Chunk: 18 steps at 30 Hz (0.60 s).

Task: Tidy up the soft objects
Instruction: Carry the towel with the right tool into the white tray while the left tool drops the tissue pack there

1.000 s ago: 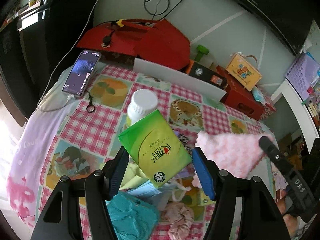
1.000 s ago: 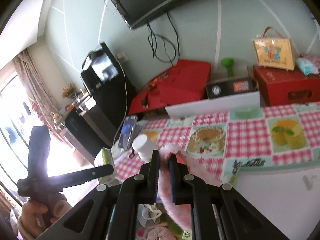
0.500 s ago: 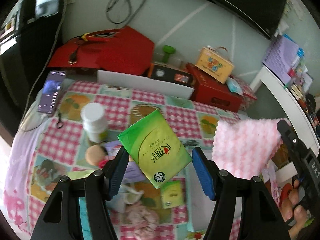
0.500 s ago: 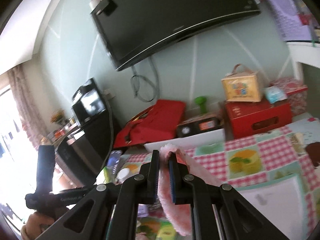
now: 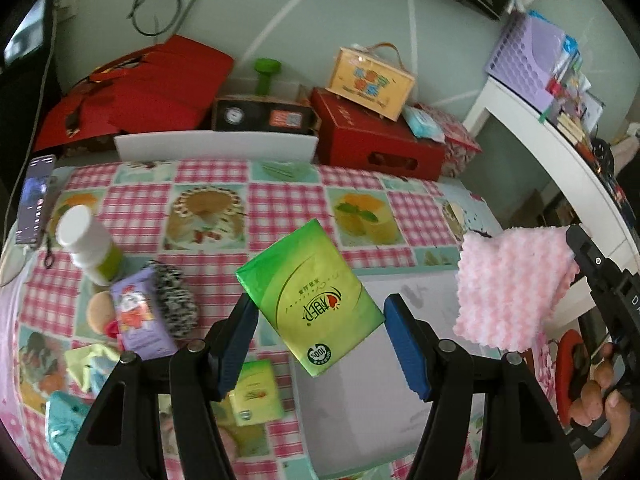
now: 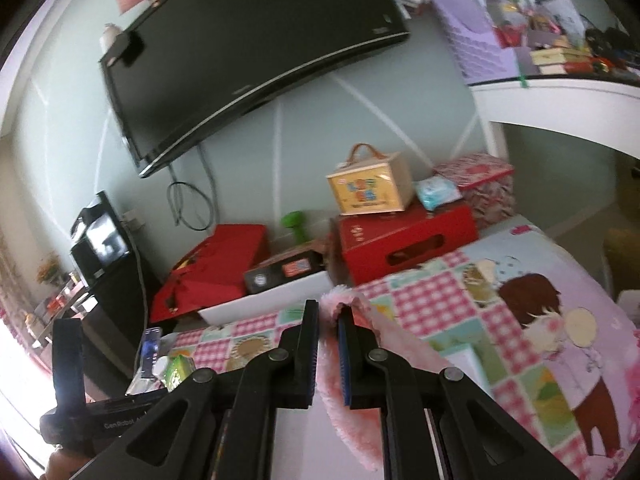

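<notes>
Above the table (image 5: 280,196), left jaws clamp green tissue pack (image 5: 312,300); right jaws pinch pink cloth (image 6: 348,344).

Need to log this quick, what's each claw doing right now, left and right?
Left claw: closed on the green tissue pack, held above the table.
Right claw: shut on the pink fluffy cloth, which hangs from it.

Both claws swing across to the right side of the desk (image 5: 288,200): the left claw (image 5: 320,326) carries its green tissue pack (image 5: 310,300) away from the white bottle (image 5: 86,242) and phone (image 5: 34,200), and it's now over the white box (image 5: 380,392) on the desk. The right claw (image 6: 328,340) lifts the pink fluffy cloth (image 5: 512,288) off to the desk's right edge, its view tipping up from the tabletop to the wall TV (image 6: 248,52) and the white shelf (image 6: 560,100)
</notes>
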Each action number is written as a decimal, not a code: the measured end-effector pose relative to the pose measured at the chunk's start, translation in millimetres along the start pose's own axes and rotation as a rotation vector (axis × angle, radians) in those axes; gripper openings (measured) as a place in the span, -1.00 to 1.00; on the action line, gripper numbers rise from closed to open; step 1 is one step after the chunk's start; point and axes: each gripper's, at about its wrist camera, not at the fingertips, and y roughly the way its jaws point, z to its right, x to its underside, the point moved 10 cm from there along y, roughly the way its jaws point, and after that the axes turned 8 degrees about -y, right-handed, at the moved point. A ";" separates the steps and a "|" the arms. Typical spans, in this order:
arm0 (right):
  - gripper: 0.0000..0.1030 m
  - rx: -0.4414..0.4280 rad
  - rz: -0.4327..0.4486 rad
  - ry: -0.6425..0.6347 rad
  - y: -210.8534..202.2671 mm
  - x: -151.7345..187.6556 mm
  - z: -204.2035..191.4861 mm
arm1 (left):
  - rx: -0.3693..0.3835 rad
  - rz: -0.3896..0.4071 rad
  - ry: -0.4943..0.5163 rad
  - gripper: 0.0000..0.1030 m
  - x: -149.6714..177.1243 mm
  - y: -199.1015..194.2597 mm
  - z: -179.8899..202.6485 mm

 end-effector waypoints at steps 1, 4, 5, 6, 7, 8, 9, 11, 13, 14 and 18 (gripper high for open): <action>-0.81 0.016 -0.009 0.008 1.1 2.4 8.4 | -0.001 -0.011 0.008 0.29 2.4 6.6 5.7; -0.81 0.056 -0.038 0.034 7.6 9.9 27.9 | -0.002 -0.037 0.033 0.29 9.3 24.5 19.8; -0.81 0.060 -0.046 0.041 8.9 14.4 32.1 | -0.005 -0.048 0.039 0.29 11.3 29.3 22.2; -0.81 0.073 -0.062 0.055 12.2 19.3 39.4 | -0.006 -0.062 0.048 0.29 15.1 36.3 26.2; -0.81 0.080 -0.076 0.065 15.1 22.6 43.8 | -0.008 -0.076 0.054 0.29 19.1 43.2 29.3; -0.81 0.083 -0.088 0.073 18.3 26.0 47.6 | -0.011 -0.088 0.059 0.29 22.3 49.2 31.2; -0.81 0.085 -0.101 0.083 21.6 29.8 51.2 | -0.014 -0.098 0.063 0.29 25.3 54.6 32.6; -0.81 0.087 -0.127 0.097 28.2 36.7 56.0 | -0.022 -0.119 0.070 0.29 31.7 65.9 34.0; -0.81 0.098 -0.157 0.102 36.0 44.5 58.9 | -0.029 -0.142 0.063 0.29 38.6 77.1 32.7; -0.81 0.105 -0.176 0.105 40.4 48.9 60.7 | -0.029 -0.156 0.059 0.29 42.7 82.9 32.1; -0.81 0.099 -0.243 0.162 55.6 68.1 67.5 | -0.048 -0.181 0.057 0.29 52.0 98.6 28.8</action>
